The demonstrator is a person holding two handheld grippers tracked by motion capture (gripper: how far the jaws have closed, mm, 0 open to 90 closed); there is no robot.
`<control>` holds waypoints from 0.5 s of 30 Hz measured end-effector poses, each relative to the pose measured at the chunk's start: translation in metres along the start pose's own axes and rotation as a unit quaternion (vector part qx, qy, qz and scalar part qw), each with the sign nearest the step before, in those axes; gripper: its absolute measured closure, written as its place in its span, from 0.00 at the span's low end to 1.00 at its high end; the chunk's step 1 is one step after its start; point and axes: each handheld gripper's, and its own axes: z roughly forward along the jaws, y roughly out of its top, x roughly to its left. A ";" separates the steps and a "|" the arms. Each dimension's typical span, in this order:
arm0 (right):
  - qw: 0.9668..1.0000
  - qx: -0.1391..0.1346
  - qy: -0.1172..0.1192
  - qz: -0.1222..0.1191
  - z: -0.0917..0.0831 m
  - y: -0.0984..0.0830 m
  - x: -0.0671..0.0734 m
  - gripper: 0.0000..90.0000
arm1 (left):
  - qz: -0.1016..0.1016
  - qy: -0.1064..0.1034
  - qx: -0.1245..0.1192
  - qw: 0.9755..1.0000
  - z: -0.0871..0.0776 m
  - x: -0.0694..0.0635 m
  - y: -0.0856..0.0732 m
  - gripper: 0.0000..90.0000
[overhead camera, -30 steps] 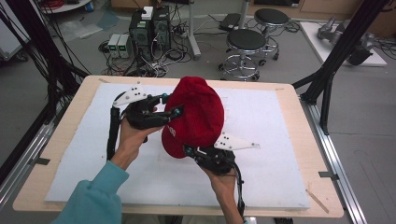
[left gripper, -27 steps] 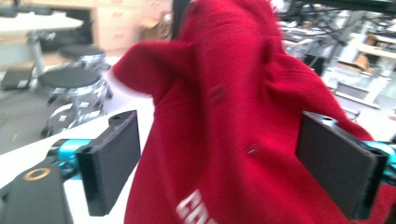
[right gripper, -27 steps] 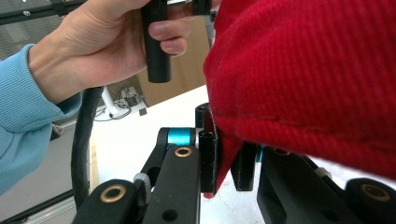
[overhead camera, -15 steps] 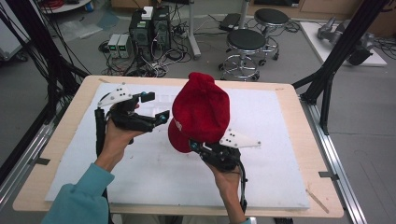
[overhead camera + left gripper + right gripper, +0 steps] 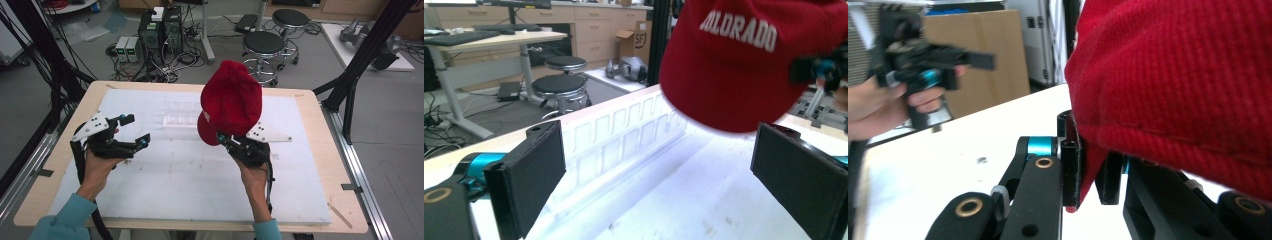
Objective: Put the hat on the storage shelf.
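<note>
We hold the red cap [image 5: 231,100] aloft in the right claw [image 5: 226,139] — clenched on its brim. The left claw [image 5: 134,131] hangs released; next, probably, we set the cap on the tabletop [image 5: 310,165].

1. The white mat [image 5: 175,190] lay on the wooden table [image 5: 320,150], leaving the table's edges bare around it.
2. The left gripper [image 5: 134,131] hung over the mat's left part, its jaws apart, well left of the cap [image 5: 231,100].
3. The right gripper [image 5: 225,140] stood right of centre, clamped on the cap's brim from below, lifting it off the mat.
4. Behind the table stood two stools [image 5: 264,45], with electronic boxes [image 5: 160,27] on the floor to their left.
</note>
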 end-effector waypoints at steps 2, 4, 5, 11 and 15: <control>1.000 0.003 -0.014 -0.006 0.002 0.003 -0.006 0.93 | 0.000 0.009 -0.002 1.000 -0.008 0.004 -0.010 0.09; 1.000 0.007 -0.023 -0.003 0.003 0.006 -0.012 0.93 | 0.002 0.024 -0.002 1.000 -0.016 0.007 -0.020 0.09; 1.000 0.004 -0.027 -0.005 0.004 0.008 -0.015 0.93 | 0.001 0.028 -0.003 1.000 -0.020 0.009 -0.025 0.09; 0.999 0.014 -0.048 -0.011 0.008 0.016 -0.029 0.93 | -0.007 0.045 0.008 0.999 -0.037 0.018 -0.043 0.09; 0.998 0.017 -0.063 -0.011 0.012 0.021 -0.039 0.93 | 0.005 0.059 0.012 0.998 -0.047 0.020 -0.052 0.09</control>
